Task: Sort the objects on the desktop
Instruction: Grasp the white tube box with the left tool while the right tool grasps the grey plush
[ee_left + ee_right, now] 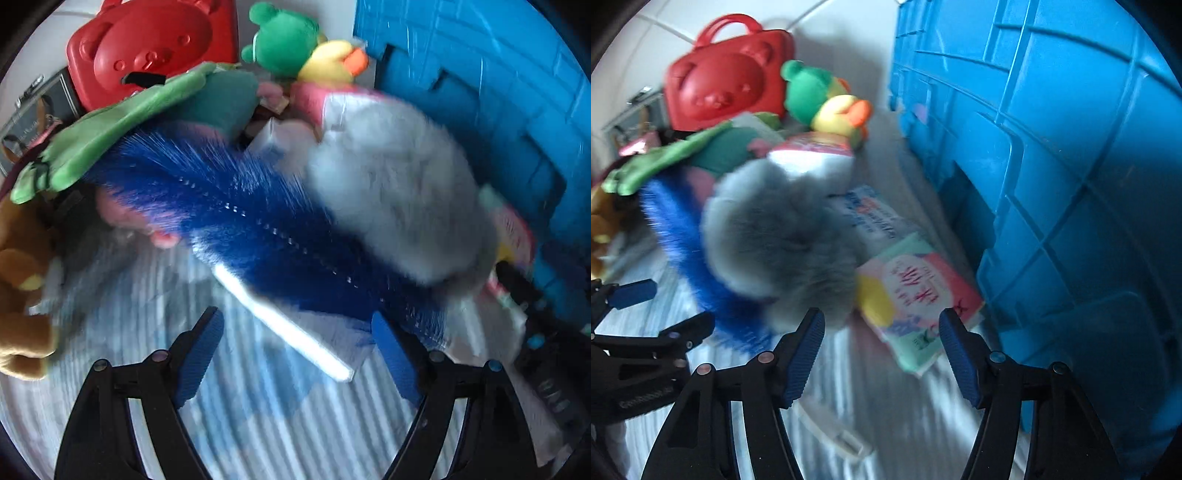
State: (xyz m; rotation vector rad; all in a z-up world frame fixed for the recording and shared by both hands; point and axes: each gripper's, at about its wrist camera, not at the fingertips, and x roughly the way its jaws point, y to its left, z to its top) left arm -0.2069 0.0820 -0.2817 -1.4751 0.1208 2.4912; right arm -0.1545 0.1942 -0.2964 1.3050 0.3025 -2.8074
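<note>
- Two grippers in play, both w/ jaws spread wide and nothing between them: left gripper (297,354) low over the striped cloth (240,424), right gripper (881,356) alongside it
- Blue bristle brush (236,218) lies diagonally just ahead of the left gripper; its right blue pad (395,362) sits right by the brush's near end, contact hard to call, frame's blurred
- Grey fluffy toy (775,236) rests against the brush, just ahead of the right gripper's left pad (805,362)
- Pink-and-green packet (916,302) flat on the cloth btwn the grey toy and the blue crate (1071,184), right in front of the right gripper
- Blue crate stands on the right, close to the packet
- Further back: green cloth (110,136) draped over the pile, red bear-face case (147,48) upright behind it, green plush w/ yellow duck (317,55) beside the case
- Brown plush (22,288) at far left edge
- White flat box (288,325) partly under the brush
</note>
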